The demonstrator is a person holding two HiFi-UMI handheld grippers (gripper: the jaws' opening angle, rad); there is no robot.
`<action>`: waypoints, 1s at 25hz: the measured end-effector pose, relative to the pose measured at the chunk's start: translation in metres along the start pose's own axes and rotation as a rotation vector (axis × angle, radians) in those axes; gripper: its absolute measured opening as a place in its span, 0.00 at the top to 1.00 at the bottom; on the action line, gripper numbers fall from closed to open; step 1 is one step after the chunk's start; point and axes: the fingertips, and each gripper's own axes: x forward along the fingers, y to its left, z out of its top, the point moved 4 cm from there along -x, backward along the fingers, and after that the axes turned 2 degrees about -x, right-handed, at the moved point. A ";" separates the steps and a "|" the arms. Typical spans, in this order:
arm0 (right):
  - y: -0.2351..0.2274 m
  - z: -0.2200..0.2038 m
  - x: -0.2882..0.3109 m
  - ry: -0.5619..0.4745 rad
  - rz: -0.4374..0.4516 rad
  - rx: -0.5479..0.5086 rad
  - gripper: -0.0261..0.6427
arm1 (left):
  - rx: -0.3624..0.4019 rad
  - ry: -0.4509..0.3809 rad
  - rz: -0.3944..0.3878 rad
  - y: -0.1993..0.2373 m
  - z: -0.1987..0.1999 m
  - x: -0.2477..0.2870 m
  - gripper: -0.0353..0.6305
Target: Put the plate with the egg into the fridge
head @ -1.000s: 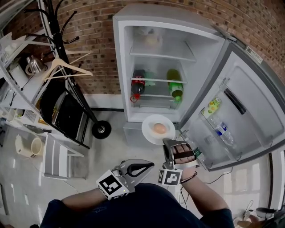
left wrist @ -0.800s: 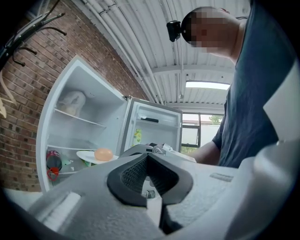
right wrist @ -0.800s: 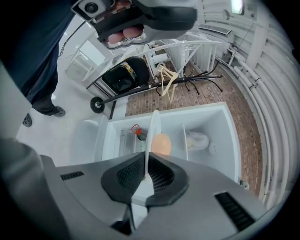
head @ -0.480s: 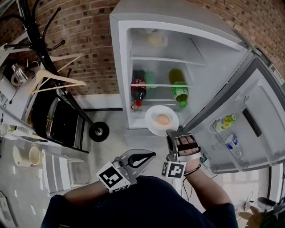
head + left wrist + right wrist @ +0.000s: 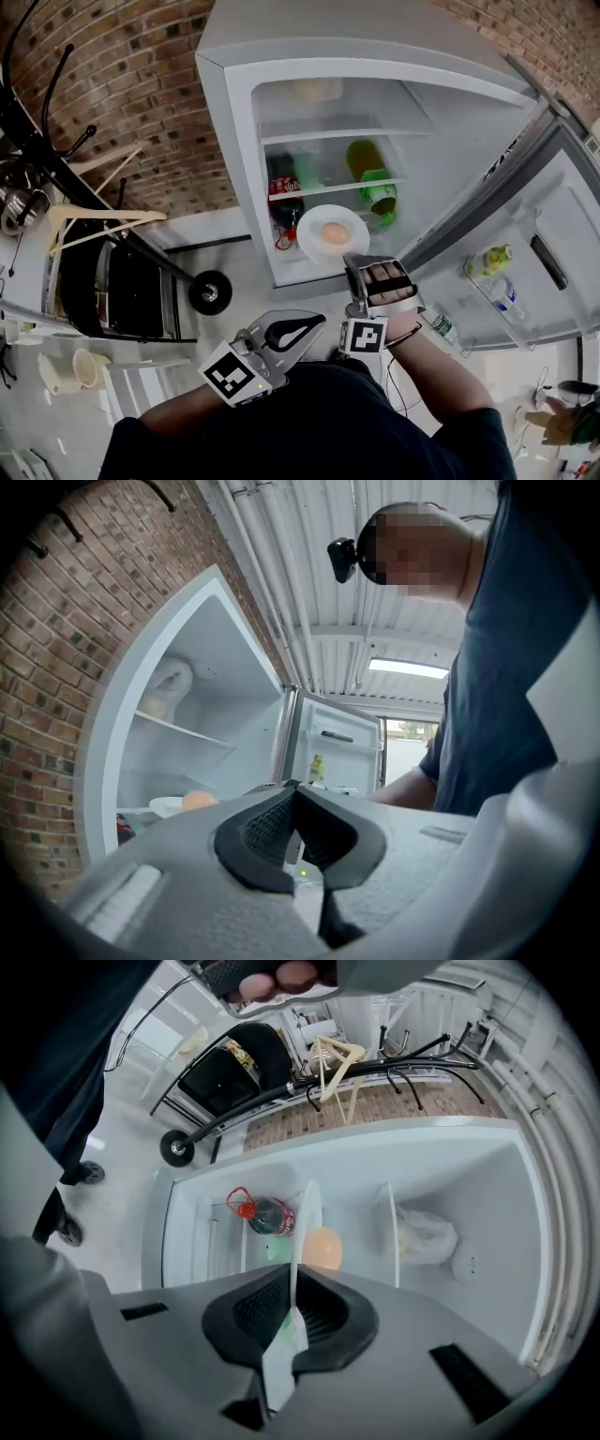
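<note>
A white plate carrying a tan egg hangs level in front of the open fridge, at its lower shelf opening. My right gripper is shut on the plate's near rim. In the right gripper view the plate shows edge-on between the jaws, with the egg beyond them. My left gripper is shut and empty, held low near the person's body. The left gripper view looks past its gripper to the plate and egg.
Inside the fridge a cola bottle and a green bottle lie on the middle shelf, and a bag sits on the top shelf. The fridge door stands open at right, holding bottles. A black wheeled rack and wooden hangers are left.
The right gripper has carried the plate with the egg up and forward, from below the fridge front to its lower shelf opening. The left gripper has stayed shut and low.
</note>
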 end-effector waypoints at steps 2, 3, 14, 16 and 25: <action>-0.003 -0.001 0.013 -0.001 -0.005 -0.014 0.93 | 0.004 0.005 0.010 0.010 0.002 0.003 0.95; -0.004 -0.003 0.020 0.001 -0.005 -0.021 0.93 | 0.005 0.003 0.018 0.014 0.003 0.004 0.95; -0.027 -0.010 0.097 -0.018 0.000 -0.056 0.93 | 0.012 -0.010 0.095 0.051 0.012 0.020 0.95; -0.028 -0.010 0.110 -0.021 0.004 -0.057 0.93 | 0.009 -0.008 0.107 0.056 0.011 0.022 0.95; -0.023 -0.003 0.152 -0.038 0.024 -0.058 0.93 | 0.010 -0.010 0.156 0.067 0.011 0.018 0.95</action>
